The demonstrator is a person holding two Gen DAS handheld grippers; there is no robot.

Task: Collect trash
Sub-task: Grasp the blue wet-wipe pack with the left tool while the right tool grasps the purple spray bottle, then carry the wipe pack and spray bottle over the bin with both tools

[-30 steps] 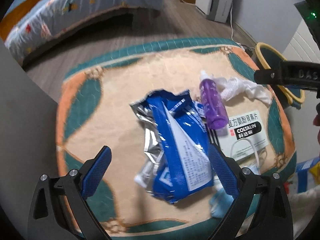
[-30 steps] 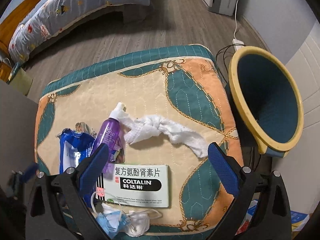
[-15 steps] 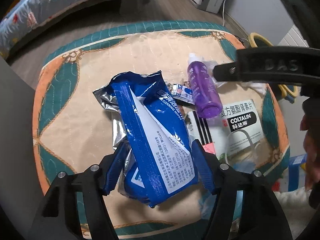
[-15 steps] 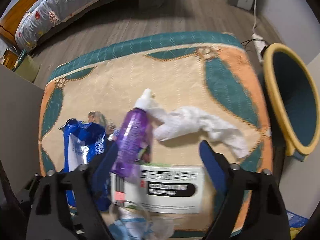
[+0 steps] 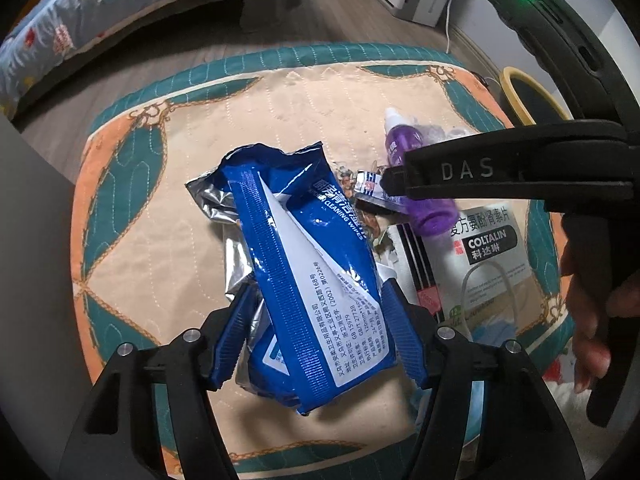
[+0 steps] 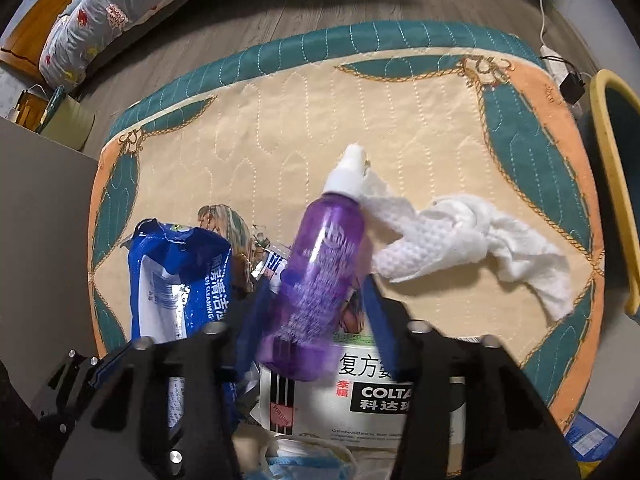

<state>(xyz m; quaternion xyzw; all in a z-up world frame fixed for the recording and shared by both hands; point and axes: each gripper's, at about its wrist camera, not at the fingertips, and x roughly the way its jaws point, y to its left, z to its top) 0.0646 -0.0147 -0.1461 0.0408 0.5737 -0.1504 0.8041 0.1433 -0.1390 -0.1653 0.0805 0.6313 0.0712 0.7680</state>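
Note:
My left gripper [image 5: 320, 332] is shut on a blue wipes packet [image 5: 304, 256] that lies on the quilted mat [image 5: 160, 208]. My right gripper [image 6: 312, 312] is shut on a purple spray bottle [image 6: 320, 276], whose white cap points away. The bottle also shows in the left wrist view [image 5: 424, 208], partly behind the right gripper's finger. A crumpled white tissue [image 6: 460, 240] lies right of the bottle. A white Coltalin box [image 6: 360, 396] lies under the bottle's base. A blue face mask [image 6: 304, 464] lies at the mat's near edge.
A yellow-rimmed blue bin [image 6: 612, 184] stands off the mat's right edge. A small torn wrapper [image 5: 372, 192] lies between packet and bottle. A grey panel [image 6: 40, 232] stands at the left. A bed [image 5: 100, 20] and wooden floor lie beyond.
Both grippers moved in and closed: the left on the wipes packet, the right on the purple bottle. The right gripper now reaches across the left wrist view.

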